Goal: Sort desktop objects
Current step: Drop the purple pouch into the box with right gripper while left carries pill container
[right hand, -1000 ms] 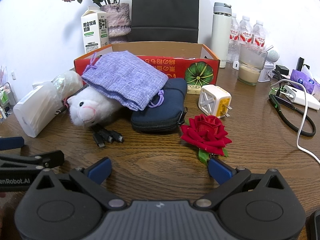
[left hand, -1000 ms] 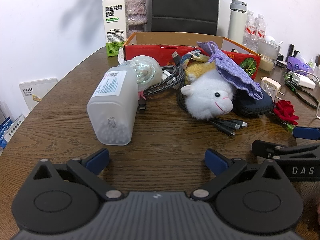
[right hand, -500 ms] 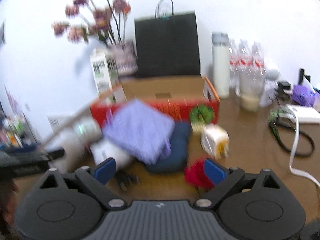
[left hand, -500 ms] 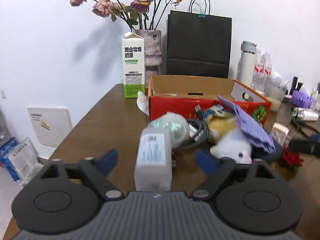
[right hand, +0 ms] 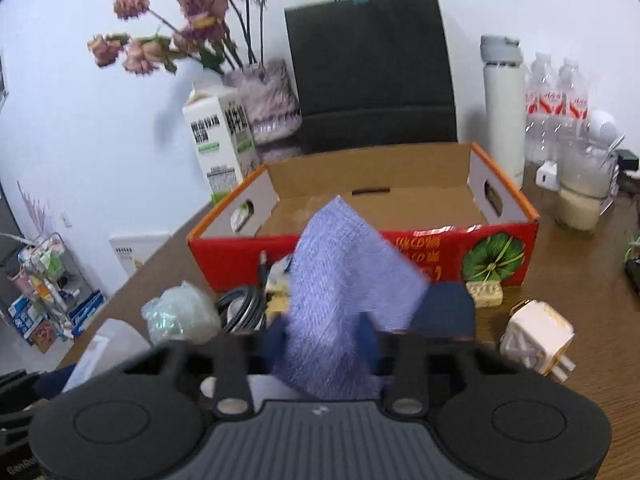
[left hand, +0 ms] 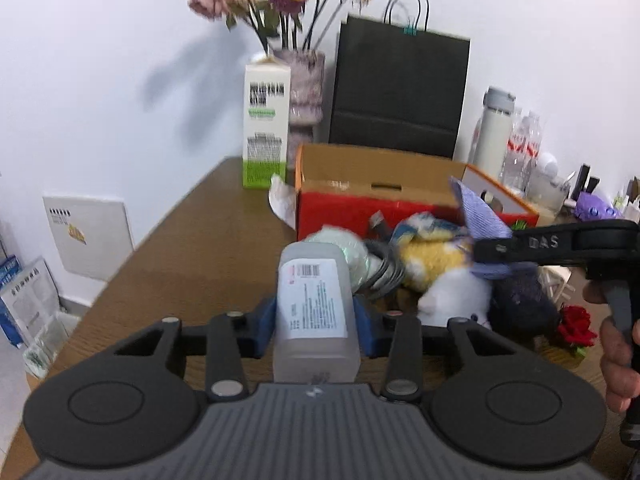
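A translucent white container [left hand: 314, 280] with a barcode label lies lengthwise between the blue pads [left hand: 264, 320] of my left gripper [left hand: 316, 320]. The jaws are closing and both pads touch its sides. My right gripper [right hand: 324, 340] is shut on a purple knitted pouch [right hand: 344, 264], which hangs lifted in front of the open red cardboard box [right hand: 440, 256]. In the left wrist view the right gripper [left hand: 500, 250] reaches in from the right, pinching the pouch [left hand: 480, 212] above a white plush toy [left hand: 456, 296].
Before the box lie a wrapped ball [right hand: 180, 312], coiled cables [right hand: 240, 308], a dark blue case [right hand: 448, 308], a white plug adapter [right hand: 536, 336] and a red rose [left hand: 576, 324]. Behind stand a milk carton [right hand: 220, 140], a black paper bag [right hand: 372, 72], a thermos [right hand: 504, 100] and a jar [right hand: 580, 188].
The left jaws have closed in around the container. The right gripper has shut on the purple pouch and lifted it off the plush toy. Both hands have risen.
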A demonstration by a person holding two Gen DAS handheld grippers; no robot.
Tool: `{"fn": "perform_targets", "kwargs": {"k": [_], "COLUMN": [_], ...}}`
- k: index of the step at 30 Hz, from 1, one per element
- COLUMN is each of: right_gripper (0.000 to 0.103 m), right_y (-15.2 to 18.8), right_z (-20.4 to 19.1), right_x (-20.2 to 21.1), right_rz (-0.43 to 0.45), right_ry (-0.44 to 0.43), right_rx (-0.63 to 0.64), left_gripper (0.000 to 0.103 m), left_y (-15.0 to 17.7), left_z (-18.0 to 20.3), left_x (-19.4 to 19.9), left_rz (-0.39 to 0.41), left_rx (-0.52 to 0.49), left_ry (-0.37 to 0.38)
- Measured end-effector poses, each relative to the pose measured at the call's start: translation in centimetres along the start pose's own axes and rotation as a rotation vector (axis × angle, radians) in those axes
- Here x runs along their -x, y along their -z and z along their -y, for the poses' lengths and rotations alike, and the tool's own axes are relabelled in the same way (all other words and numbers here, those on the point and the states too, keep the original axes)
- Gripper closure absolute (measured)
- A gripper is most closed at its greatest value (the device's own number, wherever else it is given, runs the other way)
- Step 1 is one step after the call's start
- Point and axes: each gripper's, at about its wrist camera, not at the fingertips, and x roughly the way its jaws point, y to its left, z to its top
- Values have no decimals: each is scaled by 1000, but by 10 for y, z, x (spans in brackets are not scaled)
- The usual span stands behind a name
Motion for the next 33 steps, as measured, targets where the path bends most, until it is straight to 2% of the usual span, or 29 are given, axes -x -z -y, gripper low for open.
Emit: {"fn": "perform_targets", "kwargs": {"k": [4,8,11,14,16,19,21,25,30,33], "right_gripper": [92,92,92,92,92,92,92,92,91,87], "right_y": [-9,-37,-71,-111,-137,-163,-173,-175,-160,-158], "right_z": [12,21,18,11,8,-3,-3,15,18,17], "right_x": [29,58,68,55,29,-31,-79,-163,-224,-240], "right_rz": [56,121,158,166,119,11,-73,-278,-423,-462], "right_ry": [-38,-77,-56,-27,-33,-17,7,-10,-11,-109], "right_rx": [-37,-44,18,104,155,235,257,194,265,253], "left_gripper": [62,62,61,61,61,61,61,61,61,58], "left_y": [-22,-66,-106,-150,-176,-195,-197,-187,-183,-180], "left_z": [-2,-1,4,8,12,26,28,24,22,27], "left_x": [17,17,1,-34,-68,-134,-181,-249,-299,-312], "left_rz": [67,117,140,137,111,38,-54,-157,-279,-307], "left_rx": [53,65,48,53,33,-31,-9,5,44,9], "left_ry": [36,98,113,126,114,33,-5,-43,-61,-60]}}
